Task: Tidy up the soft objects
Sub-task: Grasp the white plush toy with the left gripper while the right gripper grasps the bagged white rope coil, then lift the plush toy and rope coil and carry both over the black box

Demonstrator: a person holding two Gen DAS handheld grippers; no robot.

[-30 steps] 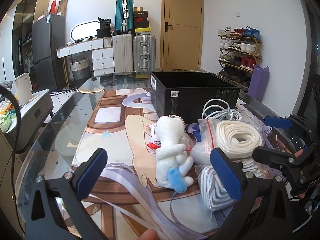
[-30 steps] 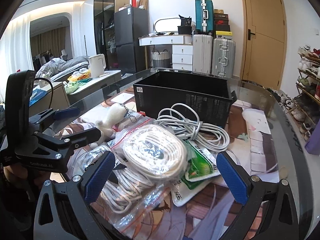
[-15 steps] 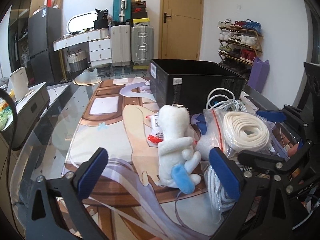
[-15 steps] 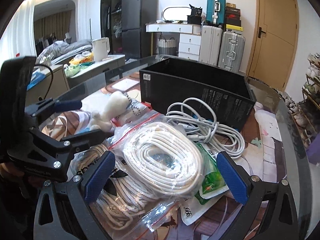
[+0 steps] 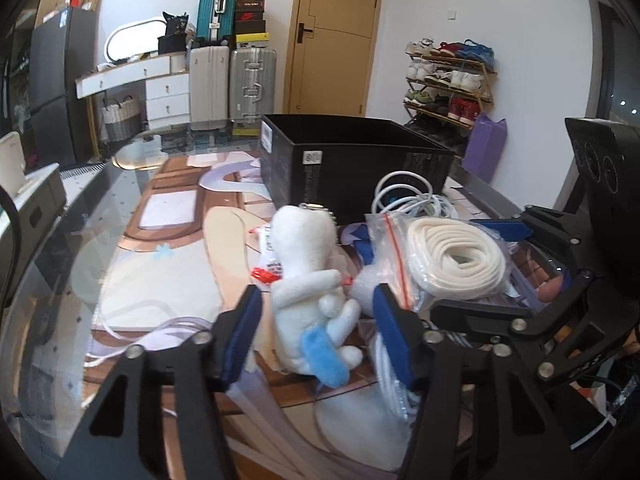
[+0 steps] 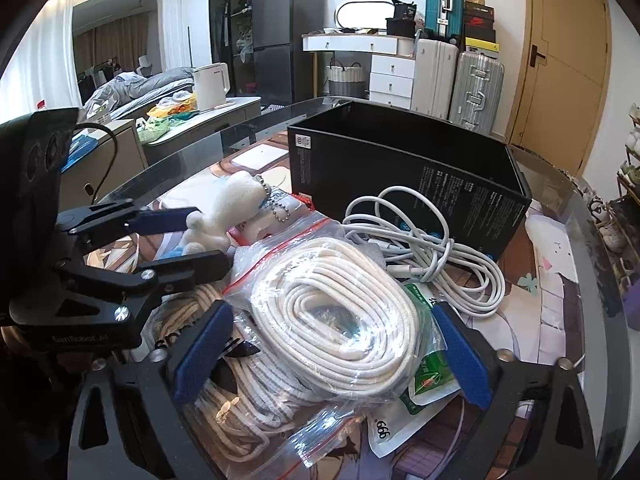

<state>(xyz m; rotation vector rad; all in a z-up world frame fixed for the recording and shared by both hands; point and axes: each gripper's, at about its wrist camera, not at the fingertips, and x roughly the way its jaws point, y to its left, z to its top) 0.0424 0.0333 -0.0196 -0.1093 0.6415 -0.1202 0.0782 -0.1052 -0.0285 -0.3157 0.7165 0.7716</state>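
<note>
A white plush toy point(image 5: 308, 276) with a blue foot and a ball chain lies on the glass table, also visible as the plush toy point(image 6: 232, 204) in the right wrist view. My left gripper point(image 5: 316, 336) straddles it. Its jaws are closing, the blue pads point(image 5: 242, 332) stand just beside the toy's flanks, and the toy is not squeezed. A zip bag of coiled white rope point(image 6: 336, 320) lies between the wide jaws of my right gripper point(image 6: 332, 354), which are closing slightly and not pressing on it. The open black box point(image 6: 400, 168) stands behind.
A loose white cable point(image 6: 420, 240) lies against the box front. A second bag of rope point(image 6: 240, 396) and a green packet point(image 6: 428, 376) lie under the top bag. The two grippers are close side by side. Suitcases, drawers and a shoe rack stand beyond the table.
The left jaws have narrowed from wide to close around the plush toy. The right gripper has come nearer over the rope bag and its jaws have drawn in a little.
</note>
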